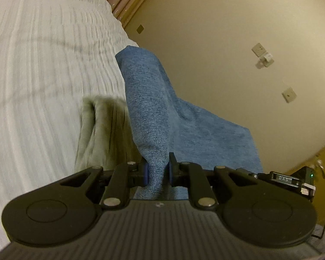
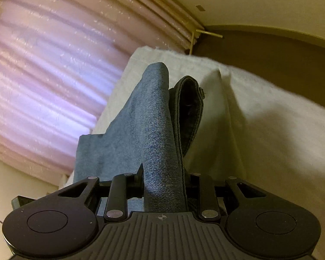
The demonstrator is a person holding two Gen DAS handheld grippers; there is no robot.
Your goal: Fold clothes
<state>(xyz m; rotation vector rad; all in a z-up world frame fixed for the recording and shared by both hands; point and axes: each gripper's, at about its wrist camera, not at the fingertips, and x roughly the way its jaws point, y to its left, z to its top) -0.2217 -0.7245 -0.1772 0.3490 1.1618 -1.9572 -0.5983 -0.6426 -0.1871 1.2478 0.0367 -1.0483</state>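
Ribbed white bedspread point(image 1: 43, 86) underneath; left claw point(image 1: 158, 171) and right claw point(image 2: 164, 184) each pinch coarse blue denim point(image 1: 149, 108).

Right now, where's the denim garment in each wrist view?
Left wrist: denim garment center, rising from the left tool, shut on it.
Right wrist: denim garment center, pinched in the right tool.
Shared landmark: white bedspread behind it.
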